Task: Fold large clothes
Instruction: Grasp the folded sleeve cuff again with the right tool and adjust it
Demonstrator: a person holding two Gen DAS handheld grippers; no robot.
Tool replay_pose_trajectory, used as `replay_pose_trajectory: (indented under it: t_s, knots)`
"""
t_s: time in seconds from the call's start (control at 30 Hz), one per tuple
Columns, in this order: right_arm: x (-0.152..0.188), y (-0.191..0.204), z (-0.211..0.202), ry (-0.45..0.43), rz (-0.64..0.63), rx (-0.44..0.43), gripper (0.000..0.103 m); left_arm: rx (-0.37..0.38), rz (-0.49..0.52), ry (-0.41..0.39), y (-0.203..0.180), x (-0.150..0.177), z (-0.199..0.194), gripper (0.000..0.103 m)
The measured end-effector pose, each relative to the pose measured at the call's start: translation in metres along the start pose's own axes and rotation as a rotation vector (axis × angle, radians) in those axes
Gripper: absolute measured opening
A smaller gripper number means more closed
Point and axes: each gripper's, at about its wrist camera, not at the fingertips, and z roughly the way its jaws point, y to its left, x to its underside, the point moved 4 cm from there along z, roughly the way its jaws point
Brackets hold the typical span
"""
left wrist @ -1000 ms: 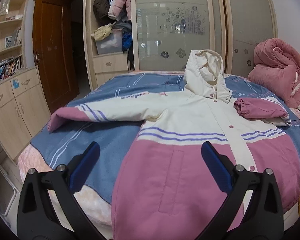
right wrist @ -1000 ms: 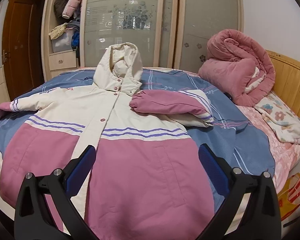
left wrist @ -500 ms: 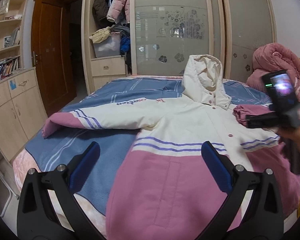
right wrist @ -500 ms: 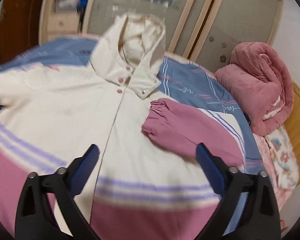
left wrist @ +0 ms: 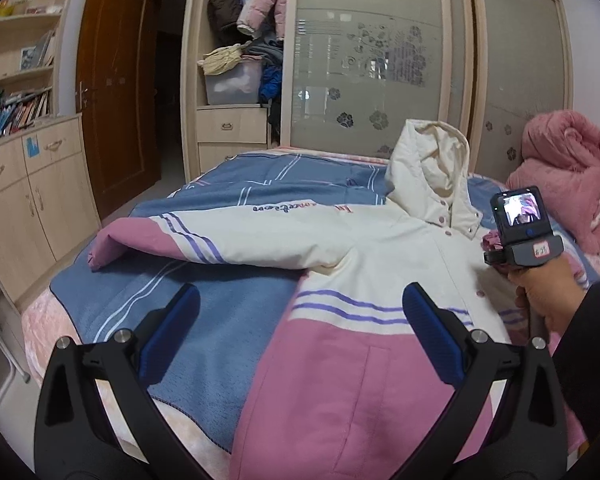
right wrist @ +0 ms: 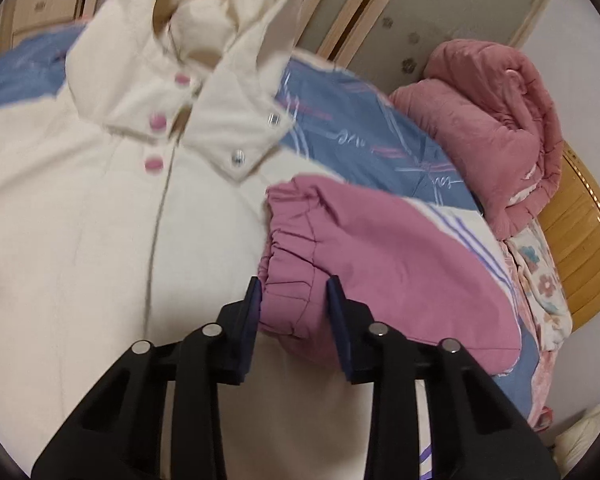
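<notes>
A cream and pink hooded jacket (left wrist: 380, 248) lies face up on the bed, its left sleeve (left wrist: 180, 240) spread out sideways. The other sleeve (right wrist: 400, 264) is folded in over the chest. My right gripper (right wrist: 294, 292) is closing its jaws around that sleeve's gathered pink cuff (right wrist: 292, 276), and both pads touch the fabric. In the left wrist view a person's hand (left wrist: 548, 292) holds that gripper's body over the jacket's right side. My left gripper (left wrist: 300, 296) stands open above the near edge of the bed, with nothing between its fingers.
A striped blue blanket (left wrist: 220, 300) covers the bed. A rolled pink quilt (right wrist: 492, 120) sits at the far right by the wooden headboard (right wrist: 580, 240). Behind the bed stand wardrobe doors (left wrist: 380, 60), and low cabinets (left wrist: 20, 184) line the left wall.
My right gripper moved forward and down onto the folded sleeve's cuff and its jaws narrowed from wide open. The hand holding it came into the left wrist view. The left gripper shifted slightly.
</notes>
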Motion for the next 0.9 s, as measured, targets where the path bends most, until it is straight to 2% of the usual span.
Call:
replay_pose_trajectory:
  t_s: [0.07, 0.13, 0.23, 0.27, 0.33, 0.37, 0.4, 0.43, 0.47, 0.53, 0.63, 0.73, 0.8, 0.9]
  knots:
    - [-0.011, 0.002, -0.015, -0.044, 0.052, -0.060, 0.000, 0.003, -0.013, 0.003, 0.003, 0.000, 0.001, 0.101]
    - [-0.022, 0.019, -0.043, -0.110, 0.051, -0.121, 0.000, 0.011, -0.016, 0.010, 0.003, 0.000, 0.003, 0.101]
    - [-0.032, 0.060, -0.089, -0.201, -0.029, -0.192, 0.000, 0.013, -0.013, 0.009, 0.002, 0.000, 0.004, 0.101]
    - [-0.034, 0.068, -0.098, -0.212, -0.031, -0.209, 0.000, 0.014, -0.012, 0.011, 0.002, 0.000, 0.004, 0.101]
    - [-0.035, 0.087, -0.104, -0.160, -0.052, -0.261, 0.000, 0.013, -0.011, 0.013, 0.002, 0.001, 0.005, 0.101]
    - [-0.032, 0.096, -0.101, -0.128, -0.085, -0.259, 0.025, 0.011, -0.010, 0.016, 0.002, 0.001, 0.006, 0.101]
    - [-0.026, 0.101, -0.095, -0.108, -0.136, -0.204, 0.078, 0.012, -0.013, 0.018, 0.004, 0.000, 0.007, 0.101]
    - [-0.023, 0.099, -0.094, -0.134, -0.149, -0.151, 0.092, 0.013, -0.018, 0.021, 0.006, 0.000, 0.007, 0.101]
    - [-0.020, 0.091, -0.088, -0.175, -0.177, -0.058, 0.094, 0.014, -0.023, 0.024, 0.007, 0.001, 0.008, 0.101]
    - [-0.016, 0.079, -0.072, -0.149, -0.204, 0.015, 0.093, 0.017, -0.033, 0.026, 0.008, 0.000, 0.008, 0.101]
    - [-0.004, 0.048, -0.032, -0.023, -0.154, 0.028, 0.081, 0.027, -0.030, 0.028, 0.006, 0.001, 0.008, 0.101]
    - [0.007, 0.032, -0.008, 0.029, -0.156, 0.076, 0.072, 0.031, -0.005, 0.025, 0.001, 0.002, 0.008, 0.101]
    - [0.014, 0.022, 0.005, 0.047, -0.152, 0.124, 0.053, 0.034, -0.001, 0.027, -0.001, 0.002, 0.008, 0.101]
    - [0.017, 0.012, 0.018, 0.055, -0.141, 0.140, 0.040, 0.037, -0.006, 0.026, 0.000, 0.001, 0.008, 0.101]
